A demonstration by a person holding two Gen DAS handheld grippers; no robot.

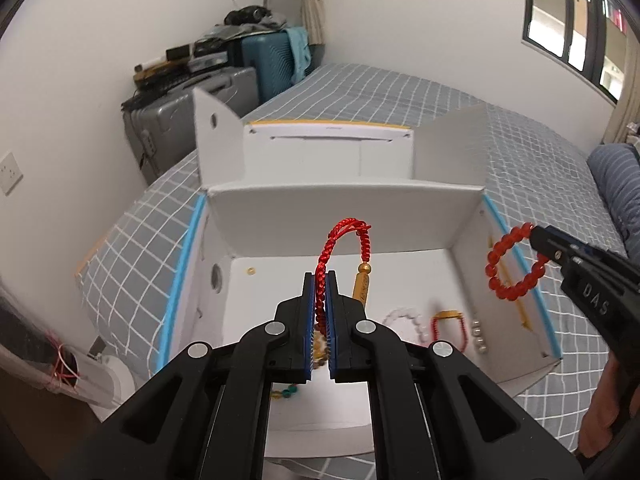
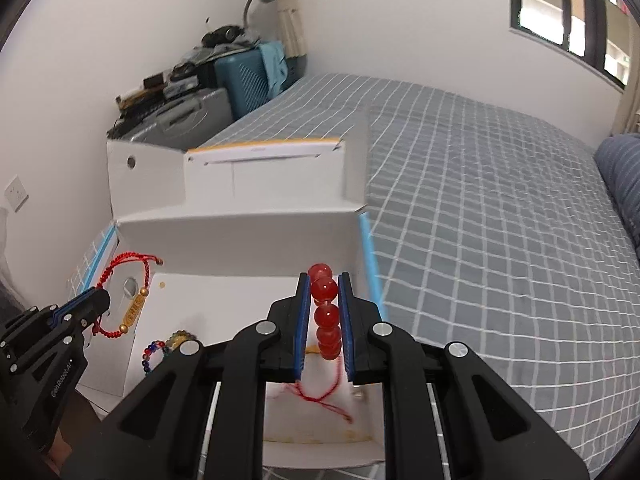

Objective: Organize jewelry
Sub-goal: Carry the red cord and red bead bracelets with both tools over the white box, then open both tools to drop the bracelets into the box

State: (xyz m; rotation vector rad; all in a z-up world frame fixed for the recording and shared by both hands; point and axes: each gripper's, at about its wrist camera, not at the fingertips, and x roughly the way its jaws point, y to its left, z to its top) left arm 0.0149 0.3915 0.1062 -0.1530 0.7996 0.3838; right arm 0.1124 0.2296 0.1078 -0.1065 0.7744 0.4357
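Observation:
My left gripper (image 1: 320, 280) is shut on a red braided cord bracelet (image 1: 362, 240) with a gold charm (image 1: 362, 286), held above the open white cardboard box (image 1: 344, 216). In the right wrist view the same bracelet (image 2: 120, 264) hangs from the left gripper (image 2: 98, 300) at the box's left wall. My right gripper (image 2: 324, 280) is shut on a red bead bracelet (image 2: 326, 312); a thin red thread (image 2: 320, 398) dangles below it. In the left wrist view that bead bracelet (image 1: 514, 264) loops from the right gripper (image 1: 538, 236) over the box's right wall.
On the box floor lie a white bead bracelet (image 1: 408, 318), a red and gold bracelet (image 1: 448, 324), a multicoloured bead bracelet (image 2: 154, 354) and small silver beads (image 1: 478, 334). The box sits on a grey checked bed (image 2: 480, 200). Suitcases (image 1: 192, 112) stand by the far wall.

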